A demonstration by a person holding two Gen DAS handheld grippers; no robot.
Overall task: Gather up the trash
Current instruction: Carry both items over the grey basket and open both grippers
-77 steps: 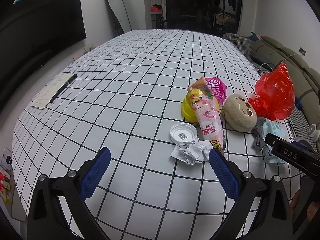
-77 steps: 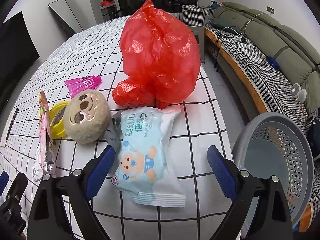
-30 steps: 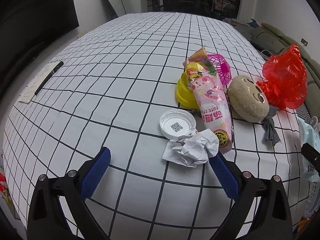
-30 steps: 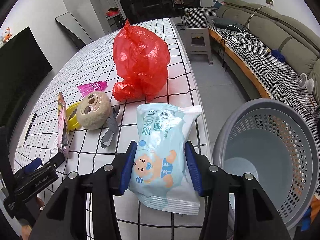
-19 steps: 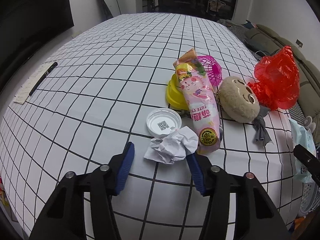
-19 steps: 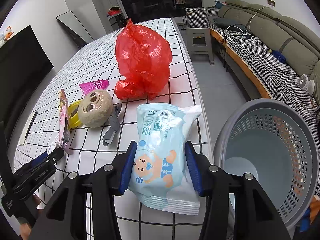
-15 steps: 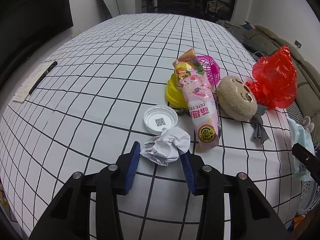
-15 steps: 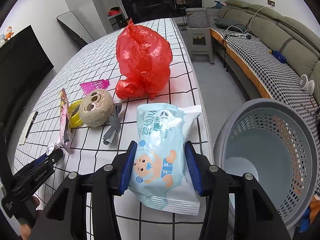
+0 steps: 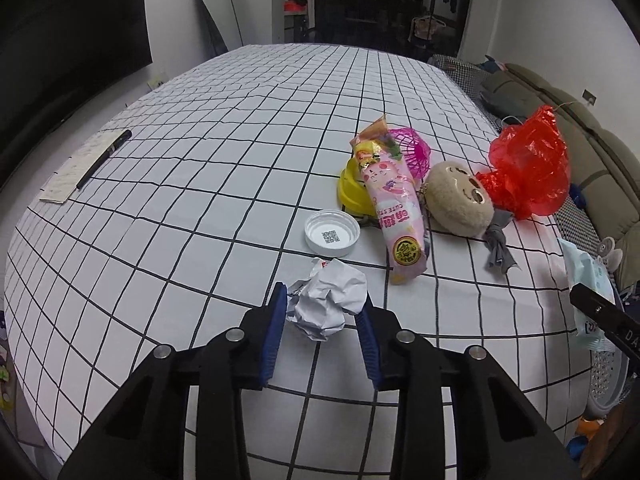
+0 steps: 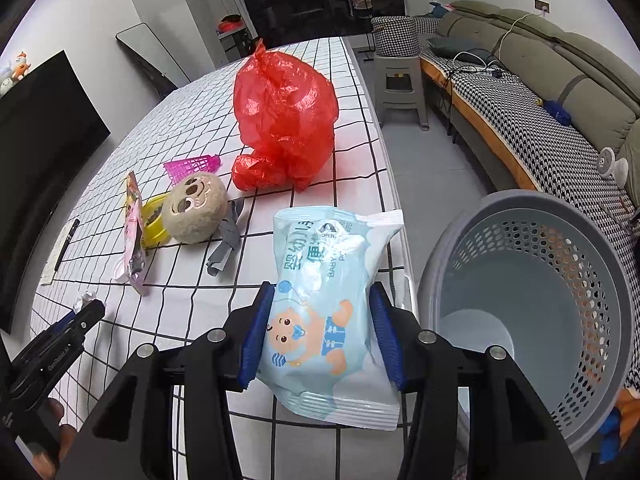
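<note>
My left gripper (image 9: 322, 307) is shut on a crumpled white paper ball (image 9: 328, 302), held just above the checked tablecloth (image 9: 200, 200). My right gripper (image 10: 322, 316) is shut on a light-blue baby wipes pack (image 10: 324, 300), lifted over the table's right edge beside the grey perforated basket (image 10: 532, 312). On the table lie a white lid (image 9: 332, 234), a pink snack wrapper (image 9: 394, 220), a yellow dish (image 9: 350, 192) and a red plastic bag (image 10: 284, 120).
A round plush face (image 10: 194, 208) with a grey strap, and a pink shuttlecock (image 10: 192, 166) lie by the wrapper. A pen on a paper slip (image 9: 92, 160) lies far left. A grey stool (image 10: 400, 80) and a sofa (image 10: 540, 92) stand right of the table.
My left gripper has closed on the paper ball and lifted it slightly off the cloth. My right gripper still holds the wipes pack, nearly unmoved.
</note>
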